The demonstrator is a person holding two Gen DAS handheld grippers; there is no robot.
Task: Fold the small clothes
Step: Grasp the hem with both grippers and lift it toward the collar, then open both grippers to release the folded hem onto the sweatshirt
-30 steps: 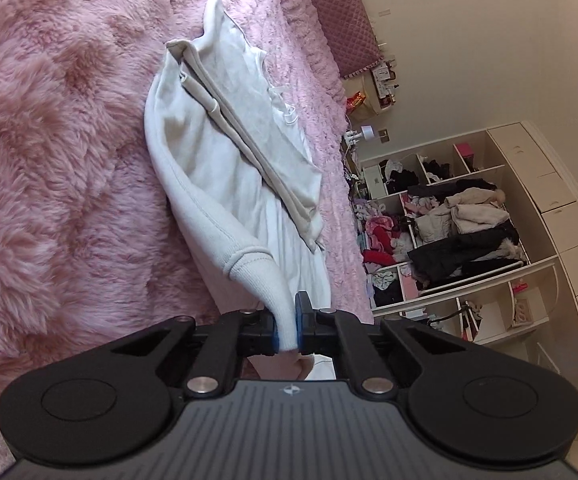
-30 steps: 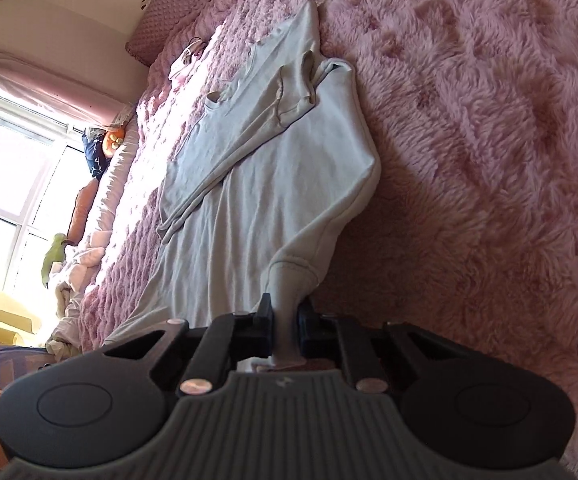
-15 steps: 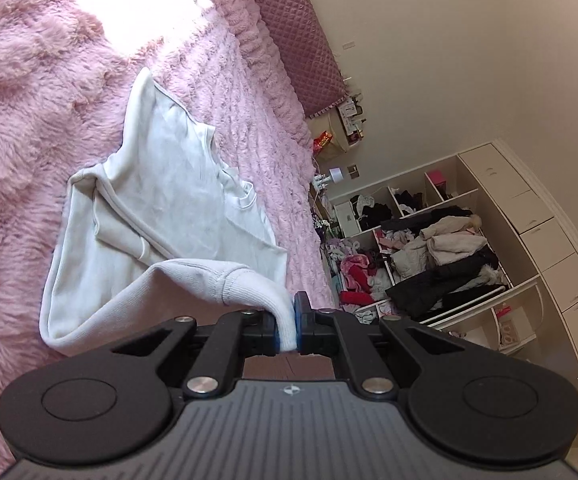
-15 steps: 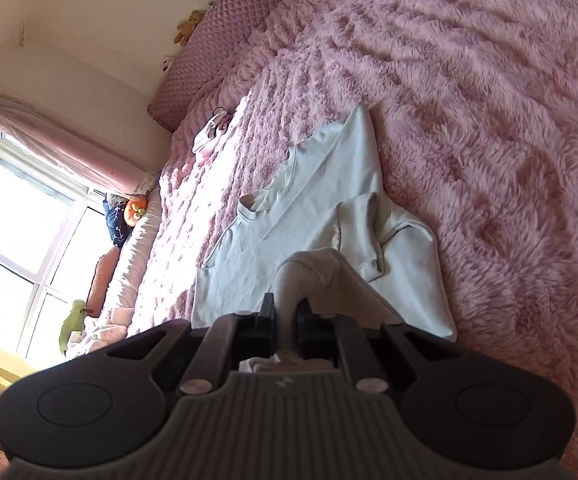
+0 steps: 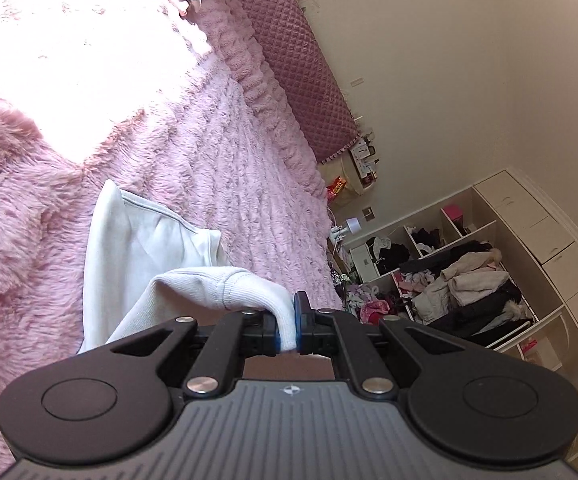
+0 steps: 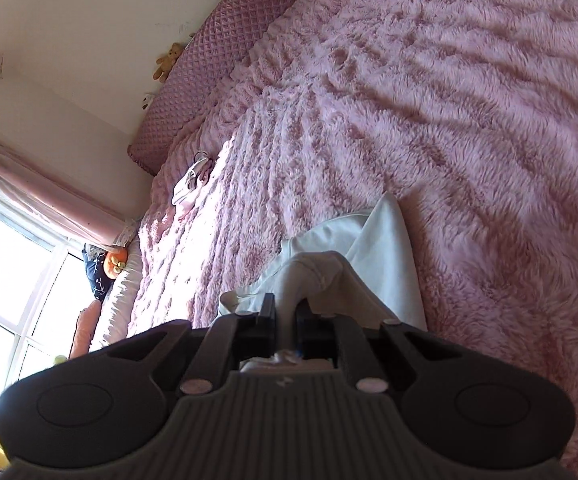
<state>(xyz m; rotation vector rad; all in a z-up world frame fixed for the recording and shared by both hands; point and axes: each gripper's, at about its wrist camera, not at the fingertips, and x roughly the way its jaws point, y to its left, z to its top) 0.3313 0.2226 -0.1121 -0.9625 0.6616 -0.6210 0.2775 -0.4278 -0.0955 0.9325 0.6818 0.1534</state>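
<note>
Left tongs (image 5: 288, 330) clamped on ribbed hem of small cream-white cotton top (image 5: 141, 248); right tongs (image 6: 286, 322) clamped on opposite hem corner (image 6: 309, 276). Held thus, judged, to carry lower edge over shoulders. Remainder lay flat on fluffy pink bed cover (image 6: 469, 120).

Daylight from the window (image 6: 5, 280) blows out to white there and on a patch of the pink plush blanket (image 5: 69, 52), while fisheye bending curves the frame edges and the right view's blanket looks slightly blurred.
</note>
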